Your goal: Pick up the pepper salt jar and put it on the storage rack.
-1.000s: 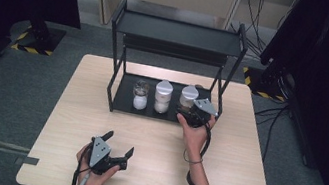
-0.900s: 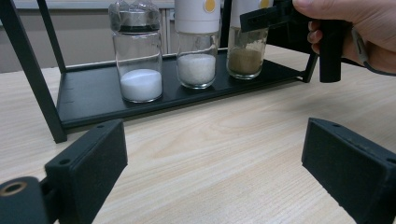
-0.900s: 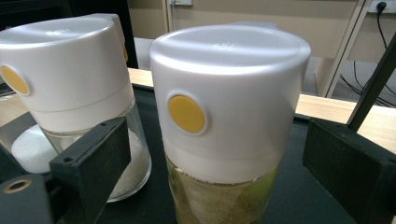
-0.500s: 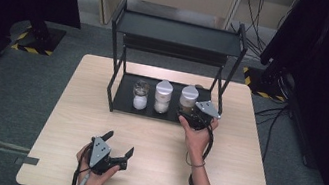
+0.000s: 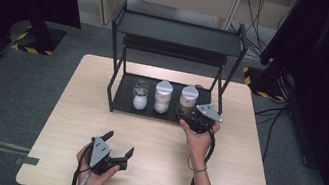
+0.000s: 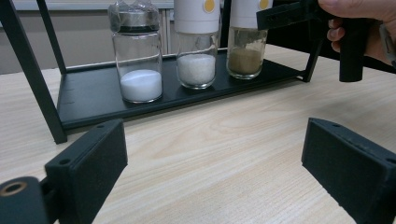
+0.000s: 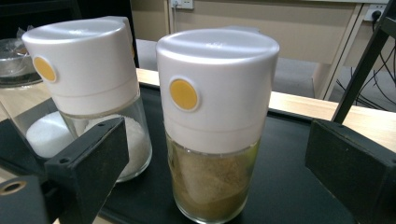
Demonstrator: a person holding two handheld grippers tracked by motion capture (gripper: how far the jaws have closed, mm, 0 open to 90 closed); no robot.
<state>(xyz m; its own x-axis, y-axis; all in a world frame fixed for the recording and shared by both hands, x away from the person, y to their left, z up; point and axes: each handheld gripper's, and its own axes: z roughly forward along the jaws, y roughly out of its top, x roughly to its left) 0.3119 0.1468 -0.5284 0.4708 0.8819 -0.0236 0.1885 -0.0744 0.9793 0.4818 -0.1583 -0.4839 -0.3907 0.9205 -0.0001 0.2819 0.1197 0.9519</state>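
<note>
Three jars on black metal rack's lower shelf (image 5: 123, 102); our right gripper (image 7: 215, 154), jaws just opening, spread around white-capped glass jar of brown powder (image 7: 215, 126) — off-centre squeeze could tip it into the neighbouring white-capped jar (image 7: 88, 88).

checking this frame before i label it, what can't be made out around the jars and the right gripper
- High view: right gripper jaws are covered by its grey plate and the hand, so their gap to the white-capped glass jar of brown powder is unclear.
- Right gripper view: that jar's base is cut off by the bottom edge.
- Left gripper view: the metal-lidded glass jar of white powder has its top cut off.
</note>
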